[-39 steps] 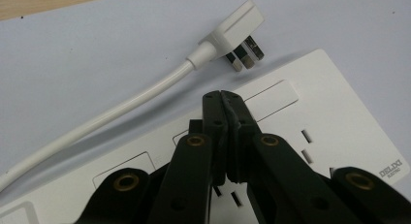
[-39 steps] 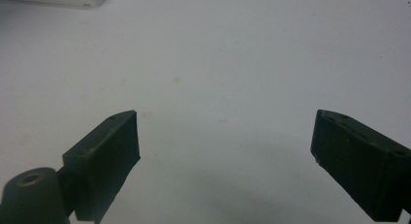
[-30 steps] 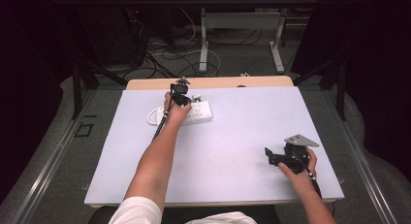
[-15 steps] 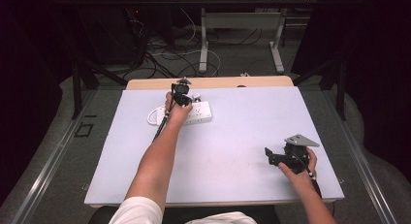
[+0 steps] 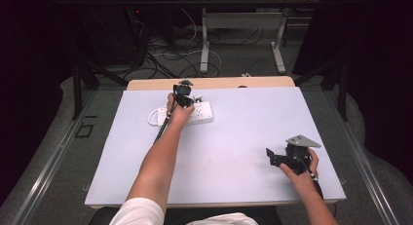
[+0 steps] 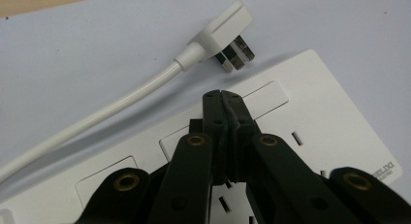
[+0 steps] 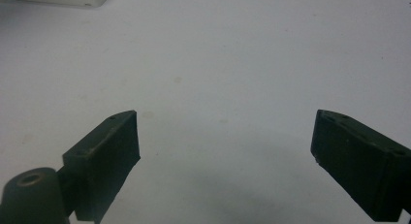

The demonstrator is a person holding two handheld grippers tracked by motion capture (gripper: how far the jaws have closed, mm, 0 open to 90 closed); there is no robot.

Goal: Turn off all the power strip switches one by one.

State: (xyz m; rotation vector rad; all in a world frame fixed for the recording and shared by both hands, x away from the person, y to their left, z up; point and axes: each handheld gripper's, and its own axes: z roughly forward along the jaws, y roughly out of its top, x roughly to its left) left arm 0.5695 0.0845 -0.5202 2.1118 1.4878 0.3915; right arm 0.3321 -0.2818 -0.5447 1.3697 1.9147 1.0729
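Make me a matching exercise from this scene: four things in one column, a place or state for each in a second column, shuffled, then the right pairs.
Things:
1. left gripper
2. right gripper
3. plug
4. power strip

States or places:
A. lying loose on the table, prongs bare
B. jaws shut, tips over a switch of the strip
C. flat on the table, far left side
D. jaws wide apart above bare table, near right side

Pairs: 1-B, 2-D, 3-A, 4-C
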